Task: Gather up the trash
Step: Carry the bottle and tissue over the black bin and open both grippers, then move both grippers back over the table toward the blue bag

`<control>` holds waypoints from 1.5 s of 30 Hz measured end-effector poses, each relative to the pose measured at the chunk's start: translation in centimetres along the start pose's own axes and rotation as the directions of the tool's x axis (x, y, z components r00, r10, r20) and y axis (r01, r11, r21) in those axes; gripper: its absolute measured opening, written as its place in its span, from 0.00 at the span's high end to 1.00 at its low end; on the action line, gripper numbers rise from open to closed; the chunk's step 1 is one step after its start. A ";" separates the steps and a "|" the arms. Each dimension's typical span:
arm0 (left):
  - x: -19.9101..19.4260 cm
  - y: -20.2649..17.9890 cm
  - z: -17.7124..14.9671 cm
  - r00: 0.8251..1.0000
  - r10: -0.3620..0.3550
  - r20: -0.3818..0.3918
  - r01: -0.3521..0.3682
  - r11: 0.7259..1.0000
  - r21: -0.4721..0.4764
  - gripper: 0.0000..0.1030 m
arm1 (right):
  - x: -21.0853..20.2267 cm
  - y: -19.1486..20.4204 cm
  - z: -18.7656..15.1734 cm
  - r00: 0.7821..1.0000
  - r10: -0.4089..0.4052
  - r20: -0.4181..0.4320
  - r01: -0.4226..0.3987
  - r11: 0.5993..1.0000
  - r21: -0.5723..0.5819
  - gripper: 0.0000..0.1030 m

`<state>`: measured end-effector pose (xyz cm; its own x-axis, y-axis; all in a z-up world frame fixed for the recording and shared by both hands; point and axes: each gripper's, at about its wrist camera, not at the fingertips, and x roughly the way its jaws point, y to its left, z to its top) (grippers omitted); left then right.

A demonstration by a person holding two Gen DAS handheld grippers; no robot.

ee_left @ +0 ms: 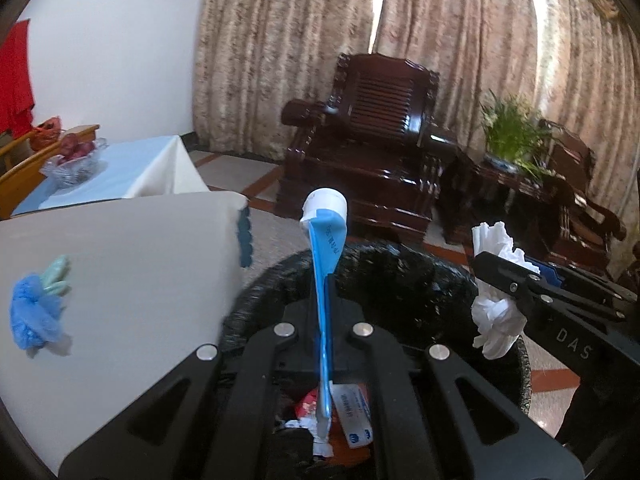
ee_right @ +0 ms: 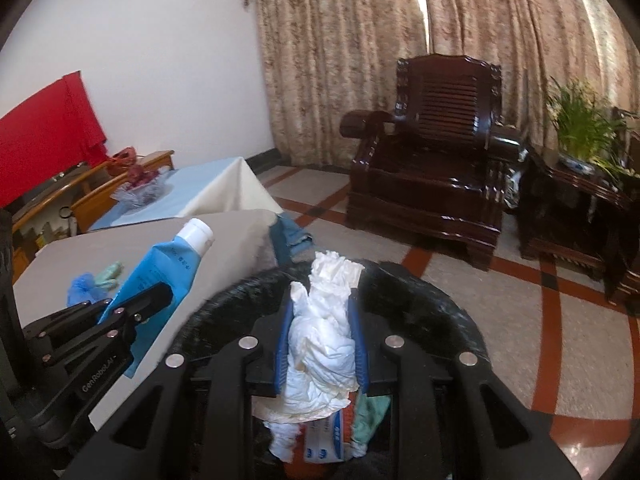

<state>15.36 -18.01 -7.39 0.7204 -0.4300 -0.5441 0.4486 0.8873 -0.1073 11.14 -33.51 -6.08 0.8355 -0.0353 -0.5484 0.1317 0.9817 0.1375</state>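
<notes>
The left tongs (ee_left: 326,296) are closed flat on a blue tube (ee_left: 325,264) with a white cap, seen edge-on at the centre of the left wrist frame, cap end up and crimped end hanging down. In the right wrist view the same tube (ee_right: 160,264) sits at centre left, above the edge of the white surface (ee_right: 224,240).

The right tongs (ee_right: 320,320) are clamped on a crumpled white tissue (ee_right: 324,340) that bulges between the blue pads (ee_right: 281,356) at the centre of that frame. Seen from the left wrist, this tissue (ee_left: 494,316) is at centre right.

Both loads hang over a bin lined with a black bag (ee_left: 400,268), filling the lower middle of each frame. Inside it lie packets and wrappers (ee_left: 352,412).

On the surface, at the left of the left wrist frame, rest a blue crumpled glove (ee_left: 34,316) and a pale green scrap (ee_left: 56,276), touching each other.
</notes>
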 end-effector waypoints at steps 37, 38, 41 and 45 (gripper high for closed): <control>-9.0 16.9 -1.5 0.938 0.342 0.056 -0.330 0.931 -0.159 0.13 | 3.7 10.5 0.4 0.986 0.166 0.005 -0.165 0.983 -0.081 0.06; -9.6 18.2 -1.7 0.928 0.369 0.055 -0.355 0.919 -0.170 0.13 | 3.8 11.4 0.4 0.984 0.178 0.003 -0.177 0.980 -0.088 0.06; -11.1 21.1 -2.0 0.906 0.421 0.053 -0.403 0.892 -0.204 0.13 | 4.3 14.2 0.5 0.976 0.216 0.003 -0.215 0.970 -0.110 0.06; -12.5 24.8 -2.4 0.878 0.477 0.044 -0.455 0.860 -0.231 0.13 | 5.3 18.2 0.7 0.965 0.262 -0.005 -0.260 0.956 -0.134 0.06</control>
<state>16.22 9.75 -5.22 0.8694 0.0380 -0.4926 -0.0646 0.9972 -0.0370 18.38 -15.93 -5.92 0.8383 0.2242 -0.4969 -0.1630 0.9729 0.1639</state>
